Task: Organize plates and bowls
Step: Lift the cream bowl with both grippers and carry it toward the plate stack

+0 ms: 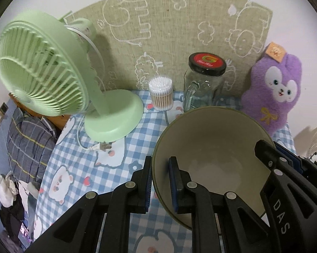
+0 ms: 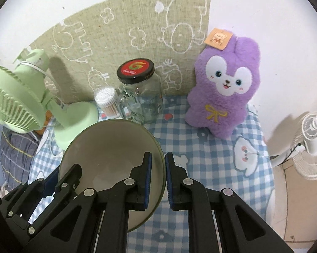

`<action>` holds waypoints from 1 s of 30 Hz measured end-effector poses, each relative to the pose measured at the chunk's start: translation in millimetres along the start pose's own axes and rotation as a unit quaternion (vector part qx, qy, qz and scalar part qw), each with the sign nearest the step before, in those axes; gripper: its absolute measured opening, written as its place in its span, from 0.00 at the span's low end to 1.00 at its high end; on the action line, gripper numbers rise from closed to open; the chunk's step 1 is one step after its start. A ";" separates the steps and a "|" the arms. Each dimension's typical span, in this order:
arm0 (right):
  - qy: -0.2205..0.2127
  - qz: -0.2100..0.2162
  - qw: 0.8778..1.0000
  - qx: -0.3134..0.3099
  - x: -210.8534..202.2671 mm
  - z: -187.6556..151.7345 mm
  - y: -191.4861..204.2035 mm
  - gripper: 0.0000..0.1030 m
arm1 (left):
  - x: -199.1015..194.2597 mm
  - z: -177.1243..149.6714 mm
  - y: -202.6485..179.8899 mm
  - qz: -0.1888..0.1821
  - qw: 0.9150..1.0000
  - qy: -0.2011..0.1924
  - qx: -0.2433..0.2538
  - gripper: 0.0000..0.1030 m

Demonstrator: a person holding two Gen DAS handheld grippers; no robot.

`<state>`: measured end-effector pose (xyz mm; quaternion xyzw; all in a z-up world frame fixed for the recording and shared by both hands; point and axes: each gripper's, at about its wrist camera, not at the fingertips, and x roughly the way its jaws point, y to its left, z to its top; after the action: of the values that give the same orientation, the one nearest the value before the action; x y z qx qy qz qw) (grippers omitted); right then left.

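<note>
Both my tongs, left tongs (image 1: 160, 182) and right tongs (image 2: 158, 181), clamp the bowl (image 1: 211, 147) rim | checked tabletop (image 2: 200, 147) | jar (image 2: 141, 97) behind bowl.

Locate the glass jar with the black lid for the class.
The glass jar stands at the table's back, between the cotton swab tub and purple plush toy, behind the held bowl.

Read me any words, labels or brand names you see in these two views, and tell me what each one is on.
"DAS": white letters on the right tool's black body, seen in the left wrist view.
Jar lid: script on the red label, too blurred to read.
Orange tag on the purple plush toy: print too small to read.
</note>
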<state>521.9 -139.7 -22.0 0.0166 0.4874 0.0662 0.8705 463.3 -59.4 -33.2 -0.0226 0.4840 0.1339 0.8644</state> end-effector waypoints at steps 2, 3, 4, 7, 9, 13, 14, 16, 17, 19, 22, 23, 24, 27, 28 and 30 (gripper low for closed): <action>-0.003 -0.001 1.000 0.001 -11.3 -3.3 1.9 0.16 | -11.8 -3.3 2.4 -0.003 1.000 -0.004 0.001 0.12; -0.006 -0.001 1.000 0.001 -19.8 -6.3 3.8 0.16 | -18.0 -5.1 3.7 -0.003 1.000 -0.007 0.002 0.12; -0.007 -0.001 1.000 0.002 -25.0 -8.4 5.1 0.16 | -24.5 -7.0 5.0 -0.004 1.000 -0.009 0.002 0.12; -0.011 0.000 1.000 0.003 -41.6 -16.2 8.7 0.16 | -42.3 -14.9 9.9 -0.004 1.000 -0.016 -0.003 0.12; -0.014 -0.002 1.000 0.004 -50.9 -20.5 10.7 0.16 | -52.7 -19.7 12.0 -0.005 1.000 -0.020 -0.003 0.12; -0.022 -0.004 1.000 0.005 -75.2 -31.0 16.1 0.16 | -73.3 -27.8 17.9 -0.007 1.000 -0.027 -0.001 0.12; -0.024 -0.005 1.000 0.005 -80.0 -33.2 17.3 0.16 | -78.9 -30.0 19.4 -0.009 1.000 -0.029 0.000 0.12; -0.028 -0.006 1.000 0.007 -92.0 -37.9 19.4 0.16 | -87.6 -33.6 22.7 -0.011 0.999 -0.030 0.001 0.12; -0.029 -0.006 1.000 0.009 -97.2 -40.2 20.0 0.16 | -93.6 -36.2 24.7 -0.011 0.999 -0.032 0.002 0.12; -0.035 -0.008 0.999 0.011 -109.8 -45.8 21.9 0.16 | -103.7 -39.8 28.0 -0.013 0.999 -0.037 0.005 0.12; -0.042 -0.011 0.999 0.015 -126.7 -53.5 25.6 0.16 | -118.4 -45.9 33.4 -0.016 0.999 -0.044 0.008 0.12; -0.044 -0.012 0.999 0.016 -131.0 -55.6 26.5 0.16 | -122.7 -48.1 35.0 -0.017 0.999 -0.047 0.009 0.12; -0.046 -0.013 0.999 0.017 -136.1 -58.4 27.6 0.16 | -128.6 -51.0 37.2 -0.018 0.999 -0.050 0.010 0.12; -0.052 -0.019 0.998 0.020 -151.3 -68.0 31.1 0.16 | -139.9 -58.3 40.2 -0.023 0.998 -0.055 0.012 0.12; -0.052 -0.020 0.998 0.021 -154.9 -70.7 32.0 0.16 | -144.3 -61.5 41.4 -0.025 0.998 -0.057 0.013 0.12; -0.053 -0.023 0.998 0.022 -162.9 -78.1 34.5 0.16 | -150.2 -67.5 43.7 -0.029 0.998 -0.059 0.011 0.12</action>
<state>368.0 -129.7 78.1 0.0282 0.4419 0.0343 0.8960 321.7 -60.2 61.6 -0.0188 0.4326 0.1048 0.8953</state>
